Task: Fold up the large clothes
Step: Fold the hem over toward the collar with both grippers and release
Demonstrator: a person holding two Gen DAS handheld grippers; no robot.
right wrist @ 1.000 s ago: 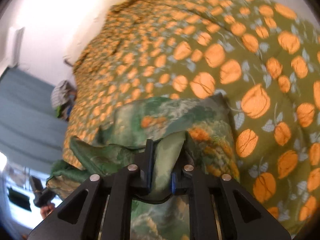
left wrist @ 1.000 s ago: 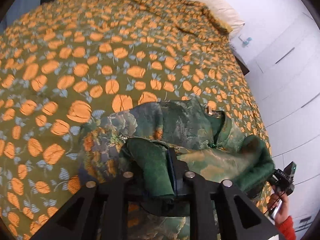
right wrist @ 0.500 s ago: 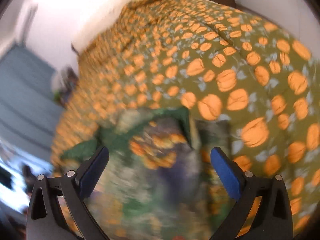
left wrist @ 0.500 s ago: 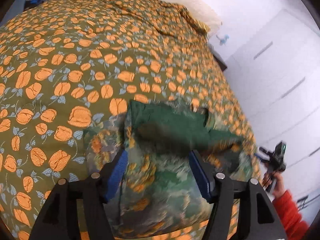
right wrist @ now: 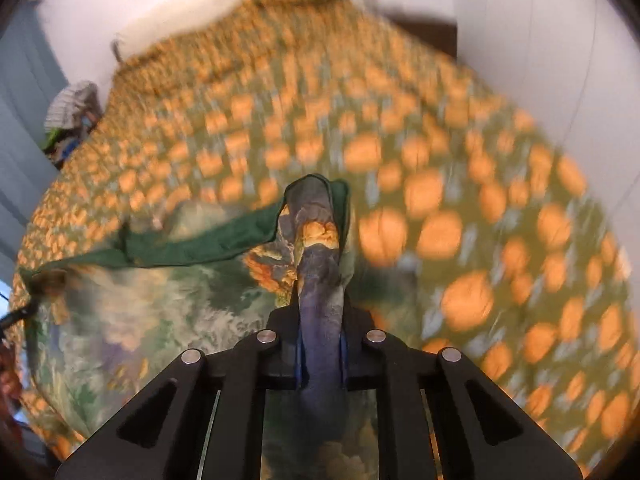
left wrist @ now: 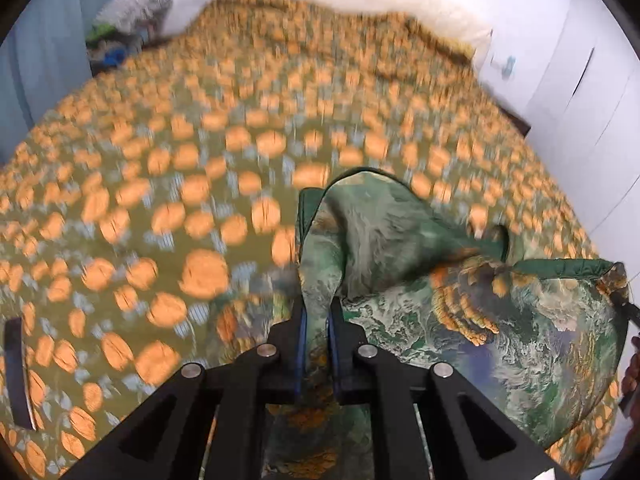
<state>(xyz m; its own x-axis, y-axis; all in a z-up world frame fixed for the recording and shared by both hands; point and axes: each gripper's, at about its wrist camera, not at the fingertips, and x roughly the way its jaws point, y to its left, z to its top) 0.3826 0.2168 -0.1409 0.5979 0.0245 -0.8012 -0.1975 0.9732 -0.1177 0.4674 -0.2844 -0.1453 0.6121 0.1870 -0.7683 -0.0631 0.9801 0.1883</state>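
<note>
- The green patterned garment [left wrist: 460, 288] hangs stretched just above the bed [left wrist: 180, 184] (orange fruit cover), near its front edge.
- The left gripper [left wrist: 316, 320] has just closed its jaws, pinching one bunched end of the garment.
- The right gripper [right wrist: 320, 328] has just closed too, tight on the other end.
- A pillow [left wrist: 420, 20] lies at the bed's far end.

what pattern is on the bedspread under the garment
Olive green bedspread with orange fruit and pale blue leaves, clearest in the left wrist view.
</note>
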